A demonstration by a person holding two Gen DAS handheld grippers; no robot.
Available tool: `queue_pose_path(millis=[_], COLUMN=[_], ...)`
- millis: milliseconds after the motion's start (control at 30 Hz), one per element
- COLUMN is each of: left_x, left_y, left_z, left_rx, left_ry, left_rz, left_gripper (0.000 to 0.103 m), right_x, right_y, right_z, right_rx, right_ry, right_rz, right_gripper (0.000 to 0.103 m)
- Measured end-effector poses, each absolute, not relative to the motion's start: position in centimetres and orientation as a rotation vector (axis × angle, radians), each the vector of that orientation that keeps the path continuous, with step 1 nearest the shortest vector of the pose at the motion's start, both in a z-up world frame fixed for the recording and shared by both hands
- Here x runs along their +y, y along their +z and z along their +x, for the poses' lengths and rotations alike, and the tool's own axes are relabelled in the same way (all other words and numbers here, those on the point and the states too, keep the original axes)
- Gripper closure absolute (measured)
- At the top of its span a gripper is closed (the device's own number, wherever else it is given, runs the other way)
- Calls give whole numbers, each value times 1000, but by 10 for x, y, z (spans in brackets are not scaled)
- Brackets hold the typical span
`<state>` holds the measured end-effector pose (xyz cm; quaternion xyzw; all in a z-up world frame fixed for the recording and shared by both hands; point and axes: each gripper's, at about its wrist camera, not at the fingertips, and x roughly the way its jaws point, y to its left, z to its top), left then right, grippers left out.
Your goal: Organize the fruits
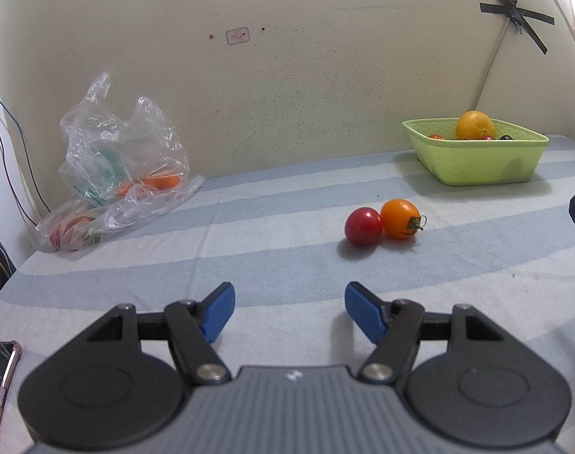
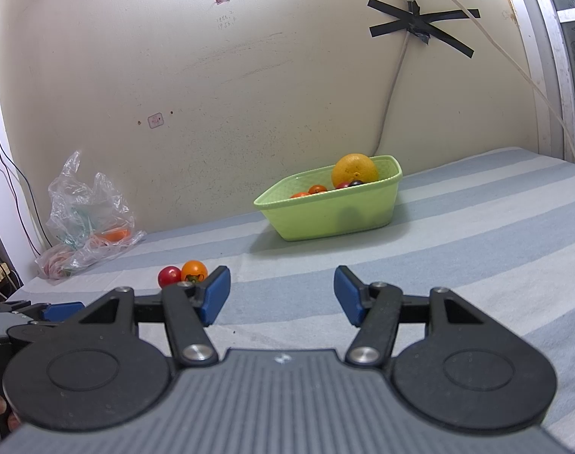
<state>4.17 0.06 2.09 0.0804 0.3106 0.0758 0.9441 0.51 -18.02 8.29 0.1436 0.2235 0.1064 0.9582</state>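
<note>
Two small tomatoes lie loose on the striped cloth of the table, well out from the wall: a red tomato (image 1: 363,226) and an orange tomato (image 1: 400,218) with a dried green stalk, the two touching side by side; the green basket (image 1: 476,162) stands farther back near the wall toward the right end of the table and already holds a large orange (image 1: 475,125) and a few small fruits, while a clear plastic bag (image 1: 117,166) with more fruit inside slumps against the wall at the table's left end; a phone (image 1: 2,370) lies at the near left edge. The left gripper (image 1: 289,312) hovers low over the cloth with its blue pads spread wide and nothing between them, the tomato pair ahead and a little to its right; the right gripper (image 2: 282,295) is likewise wide and empty, aimed more toward the basket, with the tomatoes just beyond its left finger. The step in hand looks like picking one loose tomato for the basket; since the two touch, it would go best to choose the outer one on the approaching side, bring the pads down on either flank across the line that joins the pair so that one pad does not wedge between them, and close gently; the skins are smooth and round, so a hard squeeze could squirt the fruit out or bruise it, and a nudge may send its neighbour rolling along the cloth; lift straight up before carrying it over the basket rim.
</note>
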Motion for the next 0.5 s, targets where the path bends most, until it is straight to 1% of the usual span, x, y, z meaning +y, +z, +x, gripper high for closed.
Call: queue_pose_path(millis=[500], left_x=[2], left_y=[22], left_z=[43], left_rx=[633], left_ry=[146], left_rz=[174], left_gripper=[37], right_x=[-179], right_y=[83], right_z=[4], right_rx=[452], right_ry=[212], right_rz=[292], right_gripper=[40])
